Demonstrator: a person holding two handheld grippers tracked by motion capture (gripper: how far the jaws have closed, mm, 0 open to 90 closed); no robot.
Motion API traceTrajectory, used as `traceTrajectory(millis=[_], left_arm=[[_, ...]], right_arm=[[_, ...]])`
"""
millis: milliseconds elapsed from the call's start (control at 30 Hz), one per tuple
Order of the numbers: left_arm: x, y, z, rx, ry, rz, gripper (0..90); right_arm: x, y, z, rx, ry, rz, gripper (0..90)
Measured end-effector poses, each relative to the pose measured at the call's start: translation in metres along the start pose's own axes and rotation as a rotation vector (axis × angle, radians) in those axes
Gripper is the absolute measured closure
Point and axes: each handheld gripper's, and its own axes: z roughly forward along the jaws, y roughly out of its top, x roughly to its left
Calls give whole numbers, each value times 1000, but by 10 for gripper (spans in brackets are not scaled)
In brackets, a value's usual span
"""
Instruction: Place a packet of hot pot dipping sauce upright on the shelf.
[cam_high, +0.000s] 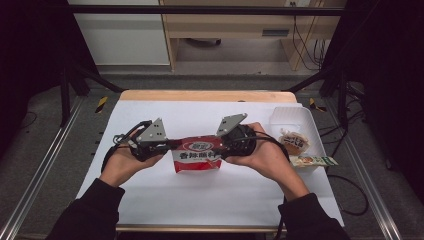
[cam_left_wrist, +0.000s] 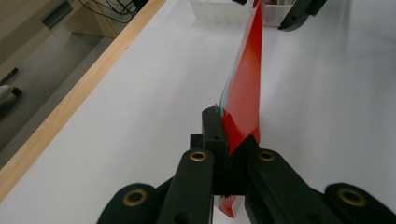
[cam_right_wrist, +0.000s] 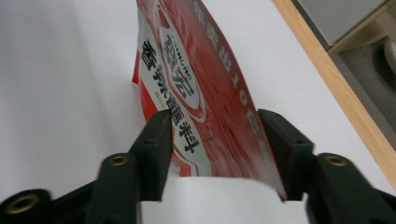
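Currently held: the red snack packet (cam_high: 197, 154) is kept upright above the white table cover (cam_high: 200, 200), between the two grippers, near the middle of the table.
Left gripper (cam_left_wrist: 226, 140): its jaws are clamped tight on the packet's left edge seam; in the left gripper view the packet is seen edge-on running away from the jaws.
Right gripper (cam_right_wrist: 215, 135): its jaws stand apart on either side of the packet's right edge, and a gap is seen at each pad, so no squeeze is judged on that side.
Weight: the packet is judged light, since one pinch at a seam carries it.
Stiffness: the film is thin and bows along its length, so it is expected to flop or twist if held at one corner only.
Surface: glossy printed film; slipping is judged likely under a weak pinch.
Fragility: the contents cannot be told; a squeeze on the body is better avoided.
Where to hold: the flat sealed side seams are judged the best places, one per gripper.
Edges: the wooden far edge (cam_high: 205, 95) of the table lies well behind the packet.
Neighbours: a white tray (cam_high: 312, 125) with a wrapped snack (cam_high: 294, 141) stands at the right, and a green-printed sachet (cam_high: 314, 161) lies by its near edge, close to the right hand (cam_high: 265, 152).
Open room: bare cover is seen in front of and to the left of the packet.
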Motion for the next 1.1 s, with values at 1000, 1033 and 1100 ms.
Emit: traceTrajectory(millis=[1000,1033,1100], left_arm=[[-28,-75,-22,-85,132,-189,281],[-31,-86,-21,-74,134,-203,269],[-37,-106,-18,-48,126,-226,224]], right_arm=[[-19,17,-25,-10,-27,-86,895],[-21,17,-27,-17,-29,-89,895],[-25,18,-31,-30,-39,-86,895]])
